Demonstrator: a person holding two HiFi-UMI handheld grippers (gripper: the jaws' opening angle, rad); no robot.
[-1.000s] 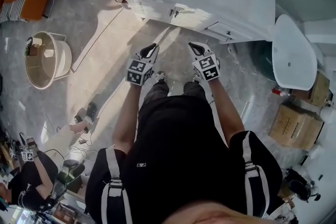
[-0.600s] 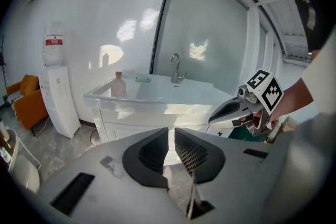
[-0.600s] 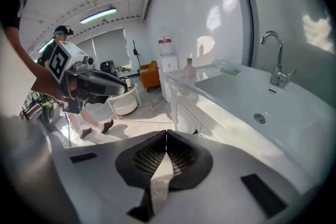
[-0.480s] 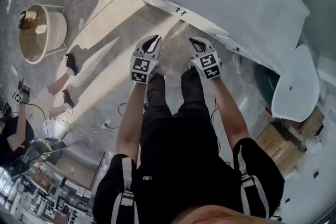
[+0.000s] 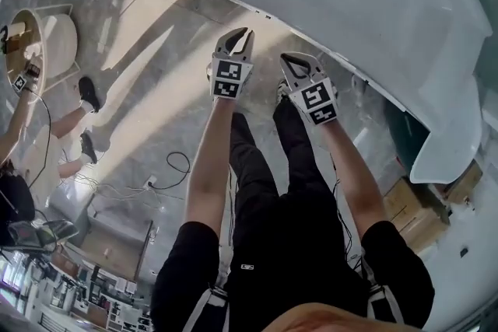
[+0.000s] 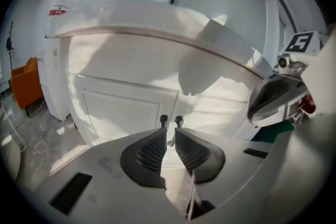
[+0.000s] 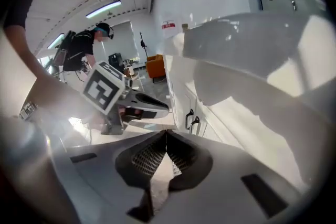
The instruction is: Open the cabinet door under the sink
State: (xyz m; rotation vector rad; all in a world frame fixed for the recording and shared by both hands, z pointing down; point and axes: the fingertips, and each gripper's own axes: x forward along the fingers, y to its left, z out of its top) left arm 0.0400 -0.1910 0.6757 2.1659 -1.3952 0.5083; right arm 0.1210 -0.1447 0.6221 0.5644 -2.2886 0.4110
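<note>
White cabinet door (image 6: 123,113) under sink (image 6: 157,23), shut, w/ dark handle (image 6: 164,122)

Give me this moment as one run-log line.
phase: pre-grasp | left gripper: jaws narrowly apart, empty, facing door handles | right gripper: shut, empty | cabinet door: closed

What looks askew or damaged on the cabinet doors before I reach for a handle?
Nothing stands out. The doors sit shut with a straight seam between them, the two handles stand upright side by side at that seam, and the sink above looks intact.
</note>
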